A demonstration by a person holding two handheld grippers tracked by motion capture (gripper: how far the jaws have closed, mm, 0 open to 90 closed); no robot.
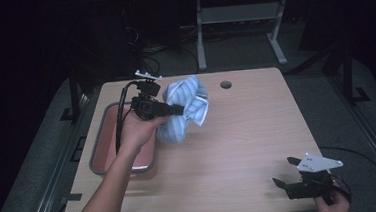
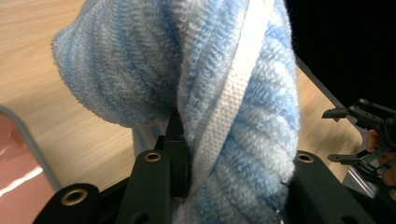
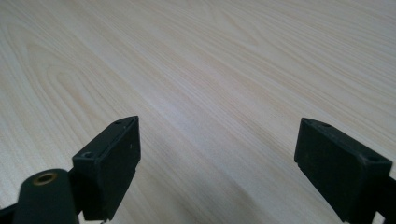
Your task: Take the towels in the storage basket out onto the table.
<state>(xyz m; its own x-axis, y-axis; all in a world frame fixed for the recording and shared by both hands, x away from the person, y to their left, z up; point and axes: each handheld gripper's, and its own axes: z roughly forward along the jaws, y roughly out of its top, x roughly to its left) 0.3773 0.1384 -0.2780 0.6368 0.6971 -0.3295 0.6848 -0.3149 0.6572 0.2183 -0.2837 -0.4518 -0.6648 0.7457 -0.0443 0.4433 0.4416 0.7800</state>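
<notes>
Left tongs (image 1: 178, 109): clamped on towel (image 1: 188, 106), held above tabletop (image 1: 238, 132) beside tray (image 1: 98, 147).
Right tongs (image 1: 286, 172): spread, idle.
Risk: towel could be dropped, since only an edge fold is pinched.

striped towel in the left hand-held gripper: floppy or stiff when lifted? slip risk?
Likely floppy: the striped towel bunches and droops around the left hand-held gripper rather than holding a shape. Probably light, since one pinch carries it. Slipping seems unlikely: the looped terry pile looks grippy, and a fold sits between the jaws.
</notes>
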